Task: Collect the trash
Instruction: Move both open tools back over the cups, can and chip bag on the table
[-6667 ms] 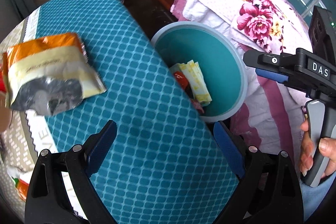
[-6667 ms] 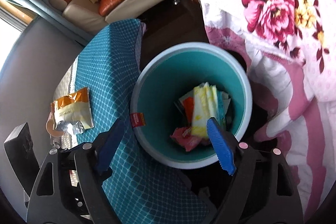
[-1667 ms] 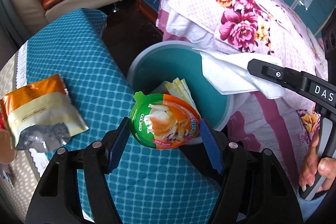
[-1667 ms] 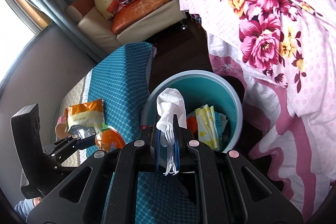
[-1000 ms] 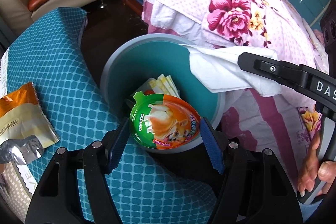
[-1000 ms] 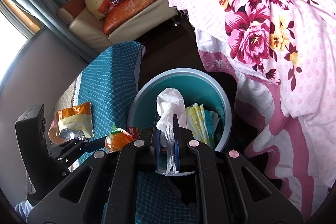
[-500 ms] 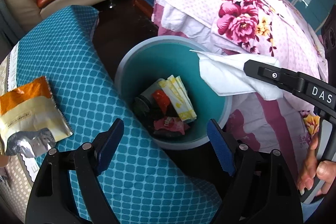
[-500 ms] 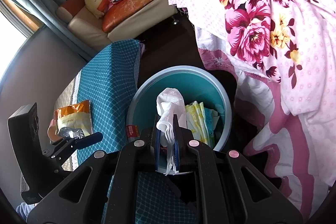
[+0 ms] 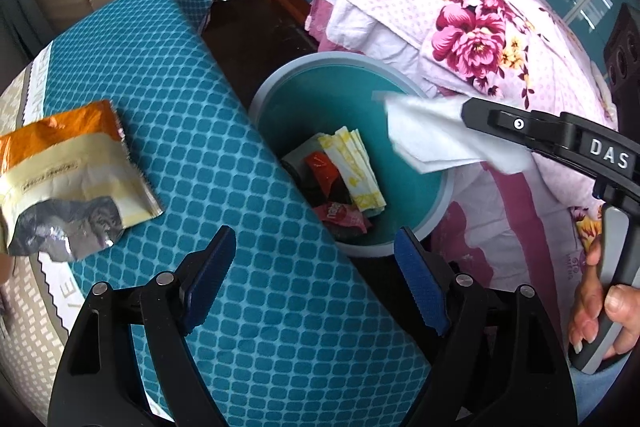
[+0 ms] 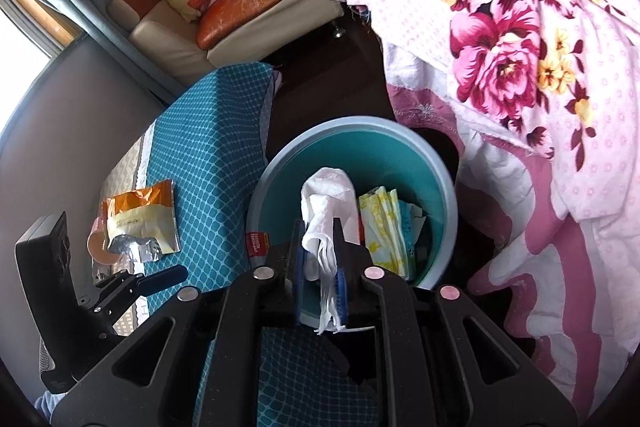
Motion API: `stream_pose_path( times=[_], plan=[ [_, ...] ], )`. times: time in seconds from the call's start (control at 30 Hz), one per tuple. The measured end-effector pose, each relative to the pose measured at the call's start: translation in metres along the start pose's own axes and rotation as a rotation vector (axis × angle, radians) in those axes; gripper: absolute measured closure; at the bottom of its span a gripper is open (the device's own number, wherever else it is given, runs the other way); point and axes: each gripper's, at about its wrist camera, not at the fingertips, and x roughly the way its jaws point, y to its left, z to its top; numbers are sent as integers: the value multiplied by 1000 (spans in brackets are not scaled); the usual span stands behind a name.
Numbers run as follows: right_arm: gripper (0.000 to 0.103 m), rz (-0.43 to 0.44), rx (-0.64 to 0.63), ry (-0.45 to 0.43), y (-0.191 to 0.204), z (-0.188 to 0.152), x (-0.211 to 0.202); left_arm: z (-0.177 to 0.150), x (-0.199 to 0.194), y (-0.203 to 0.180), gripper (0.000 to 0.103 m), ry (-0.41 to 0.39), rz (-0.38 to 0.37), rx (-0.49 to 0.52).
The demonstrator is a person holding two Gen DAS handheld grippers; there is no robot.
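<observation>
A teal bin (image 9: 352,57) stands on the floor between the table and the bed, with several wrappers (image 9: 352,167) inside. My right gripper (image 10: 320,227) hangs over its rim (image 10: 352,121). Its jaws are opening, and a white tissue (image 10: 328,191) is still pinched between the pads. From the left wrist, that tissue (image 9: 432,143) sticks out over the bin. My left gripper (image 9: 314,239) is open and empty, above the table edge beside the bin. An orange and cream snack bag (image 9: 68,163) lies torn open on the table to its left.
The table carries a teal patterned cloth (image 9: 180,67). A bed with a pink floral cover (image 9: 440,7) crowds the bin's far side. A sofa (image 10: 240,15) stands at the back. A person's hand (image 9: 600,303) grips the right gripper's handle.
The round orange and green pack has left my left gripper, whose jaws spread wide and drifted back toward the table. The right gripper stays over the bin with the tissue.
</observation>
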Motion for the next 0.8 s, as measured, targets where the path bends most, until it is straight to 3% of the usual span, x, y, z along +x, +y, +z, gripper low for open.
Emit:
stream_pose_path(
  times=[0.03,0.2,0.33,0.43,0.8],
  plan=[
    [59,-1,-1,1,2,0,1,-2,-2,3,21,-1,-1,-7],
    [27,7,11,26,11,-3,6,-11,-8,19,21,-2,-4,-43],
    [26,0,5,50,21,-8,9,-21,-15,32,21,-7,-1,-72],
    [26,-9,-11,58,33,-11,10,-30,-24,43,12,-26,11,-95],
    [21,-10,-117,86,97,-27,10,-67,-67,98,12,-77,23,-203]
  ],
)
